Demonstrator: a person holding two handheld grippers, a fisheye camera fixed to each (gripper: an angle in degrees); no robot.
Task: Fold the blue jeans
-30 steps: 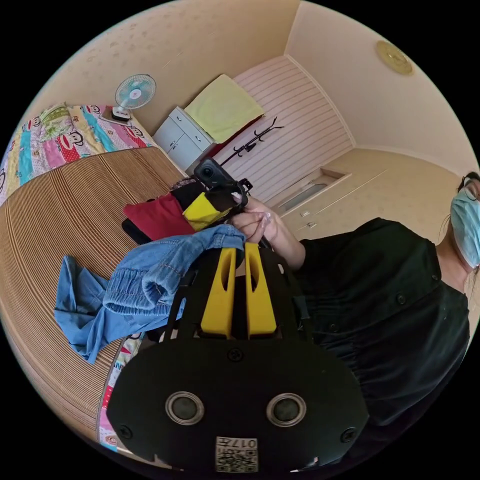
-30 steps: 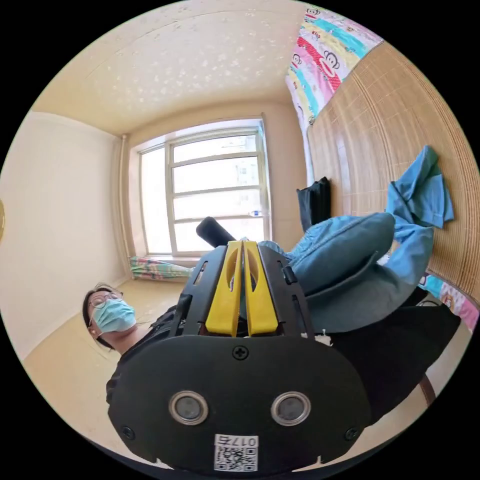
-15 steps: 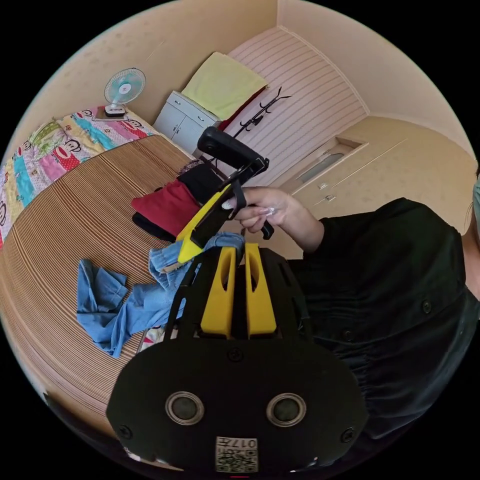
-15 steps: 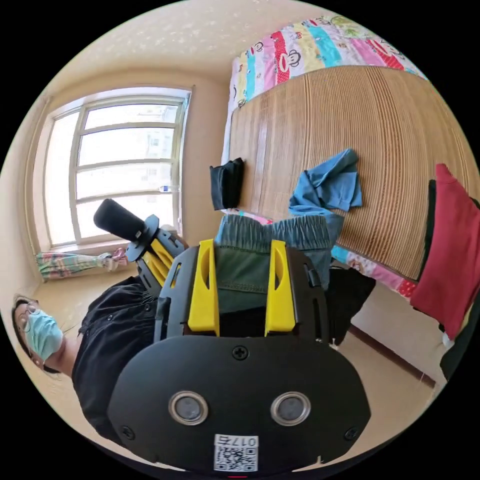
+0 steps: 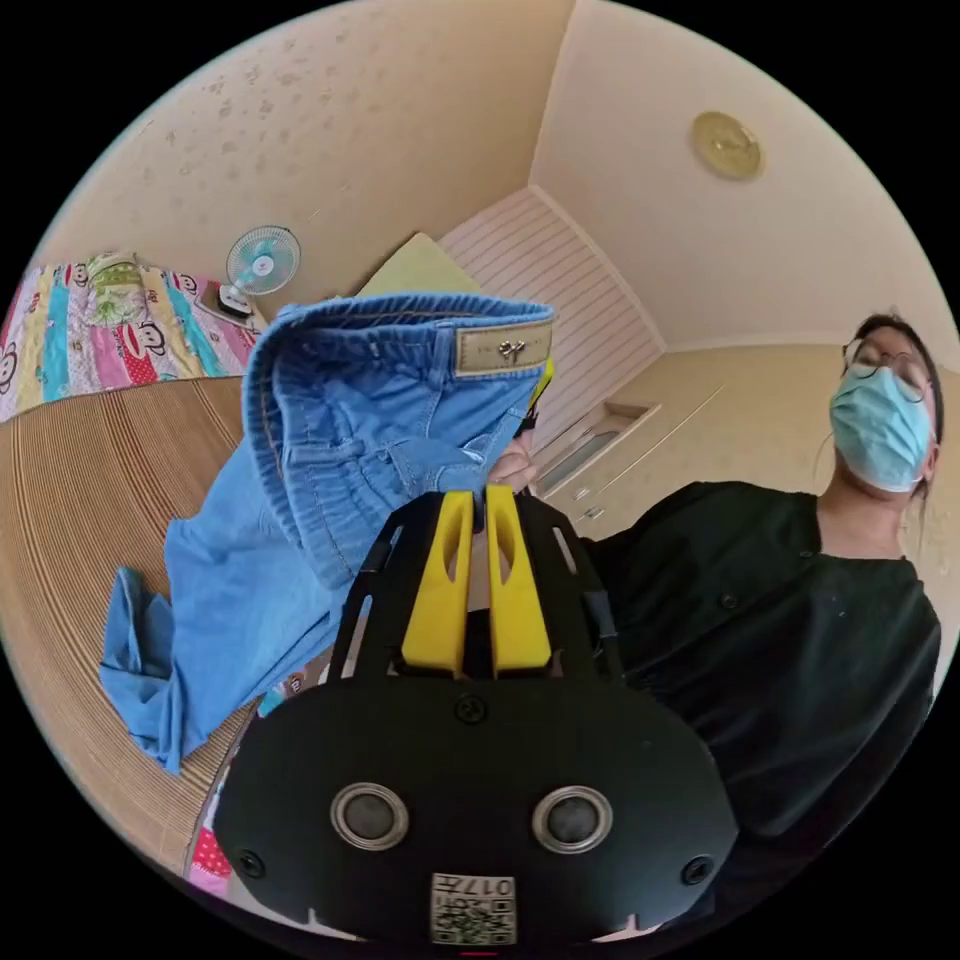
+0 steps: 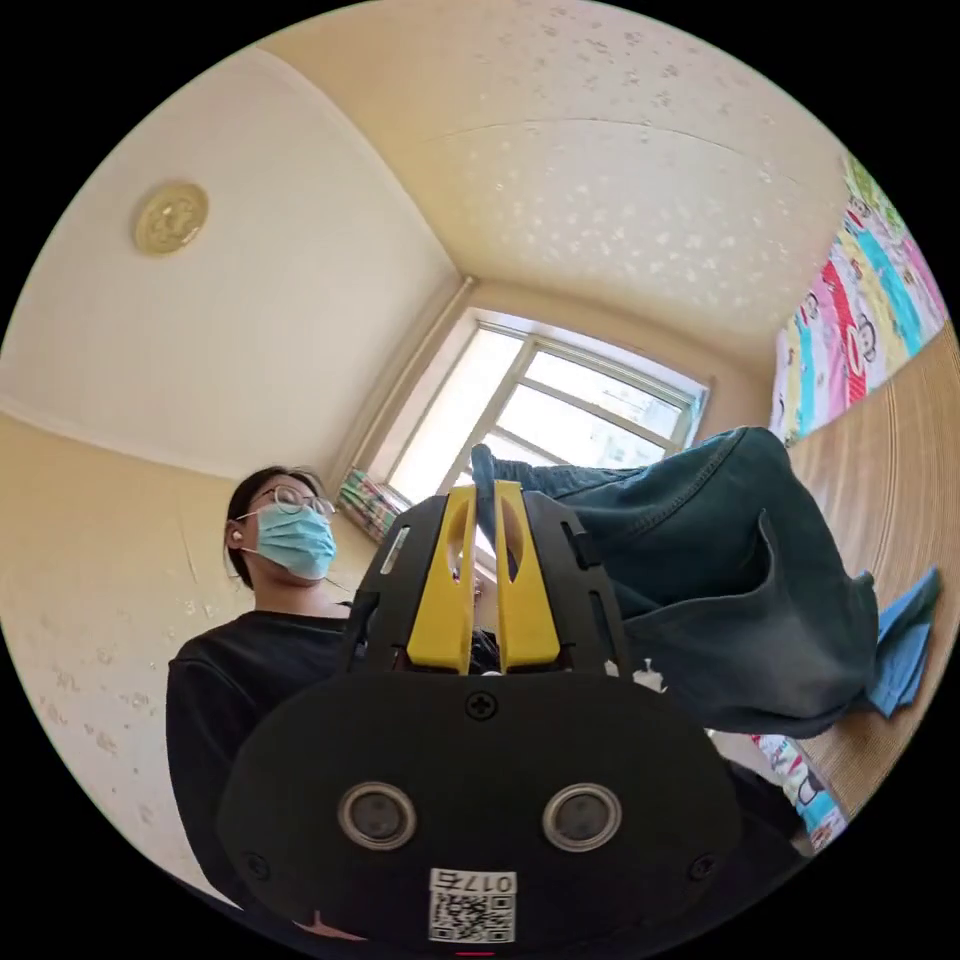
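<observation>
left tongs (image 5: 476, 497): clamped on blue denim jeans (image 5: 380, 400) | right tongs (image 6: 484, 495): clamped on waistband | jeans hide small fan's (image 5: 262, 262) far-right surroundings, trail onto woven bamboo mat (image 5: 90, 480)

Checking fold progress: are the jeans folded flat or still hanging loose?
Loose: the blue jeans hang bunched from the waistband, legs trailing crumpled onto the bamboo mat.

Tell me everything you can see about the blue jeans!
The blue jeans look like soft, light blue denim with a gathered stretchy waistband and a small tan patch at the top. They are lifted up by the waist end, bunched and hanging, while the legs trail down onto the ribbed straw-coloured mat and lie crumpled there. The left tongs and the right tongs each pinch an edge of the waistband. Against the window light the cloth looks darker.
</observation>
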